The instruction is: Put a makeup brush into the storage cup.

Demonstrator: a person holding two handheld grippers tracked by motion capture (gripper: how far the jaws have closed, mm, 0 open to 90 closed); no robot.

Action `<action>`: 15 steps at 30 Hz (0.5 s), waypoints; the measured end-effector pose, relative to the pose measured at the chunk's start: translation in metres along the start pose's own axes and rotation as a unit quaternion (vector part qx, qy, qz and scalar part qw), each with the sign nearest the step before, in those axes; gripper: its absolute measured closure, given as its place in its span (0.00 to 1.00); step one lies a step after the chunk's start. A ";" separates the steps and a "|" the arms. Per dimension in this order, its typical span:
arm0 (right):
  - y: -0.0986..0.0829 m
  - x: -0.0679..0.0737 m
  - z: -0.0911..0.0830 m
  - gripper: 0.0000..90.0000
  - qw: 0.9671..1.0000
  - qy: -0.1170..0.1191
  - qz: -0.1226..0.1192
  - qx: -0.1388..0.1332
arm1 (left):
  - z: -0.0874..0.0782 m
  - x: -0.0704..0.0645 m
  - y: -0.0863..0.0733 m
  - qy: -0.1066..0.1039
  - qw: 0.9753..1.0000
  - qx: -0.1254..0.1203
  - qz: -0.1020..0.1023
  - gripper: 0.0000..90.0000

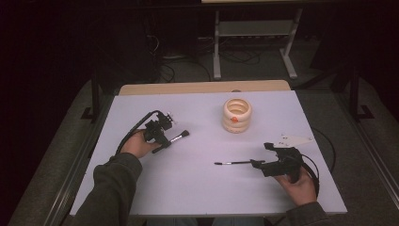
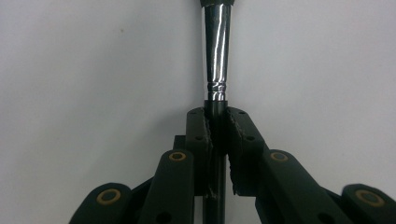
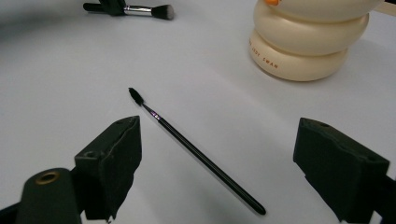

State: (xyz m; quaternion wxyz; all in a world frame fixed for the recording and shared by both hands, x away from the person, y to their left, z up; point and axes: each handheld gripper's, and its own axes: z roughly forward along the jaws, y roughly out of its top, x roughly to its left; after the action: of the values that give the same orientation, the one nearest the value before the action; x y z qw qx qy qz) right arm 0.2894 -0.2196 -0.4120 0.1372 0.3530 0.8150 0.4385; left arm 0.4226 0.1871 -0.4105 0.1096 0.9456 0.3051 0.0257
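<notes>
The white table [image 1: 197, 188] carries everything, and the cream holder [image 1: 236, 115], a stack of 3 rounded rings with an orange spot on its side, stands toward the far middle. The left gripper [image 1: 165, 136] is clamped on the handle of a makeup brush [image 1: 180, 136]; the left gripper view shows its jaws pressed against the dark handle just below the silver ferrule [image 2: 215, 56]. The right gripper [image 3: 219, 158] is spread wide, its jaws standing to either side of a thin black spoolie wand [image 3: 191, 149] that lies flat on the table between them, apart from both.

I judge the wand the likelier trouble: it is slim and low, so the closing jaws could skid over it, roll it aside or pinch only its end. The makeup brush, held near one end, could pivot or slip if swung fast, and either tool could knock the holder on approach.

The holder's bottom ring bears small lettering reading "JUDY SWAN" [image 3: 264, 58]. A white paper slip [image 1: 294, 140] beside the right gripper has marks too small to read.
</notes>
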 end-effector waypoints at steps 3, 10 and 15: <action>0.000 0.001 0.000 0.16 1.000 0.000 -0.002 0.001 | -0.006 -0.002 -0.004 -0.007 1.000 -0.018 -0.004 0.89; 0.000 0.002 0.004 0.16 1.000 0.000 -0.002 0.009 | -0.017 -0.006 -0.013 -0.024 0.998 -0.059 -0.010 0.89; 0.000 0.002 0.004 0.16 1.000 0.001 0.000 0.013 | -0.022 -0.011 -0.021 -0.038 0.995 -0.088 -0.013 0.89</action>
State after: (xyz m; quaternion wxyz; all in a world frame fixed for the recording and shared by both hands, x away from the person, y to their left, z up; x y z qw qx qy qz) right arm 0.2900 -0.2157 -0.4143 0.1315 0.3545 0.8205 0.4287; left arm 0.3986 0.2016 -0.3932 0.2047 0.9285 0.3095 0.0147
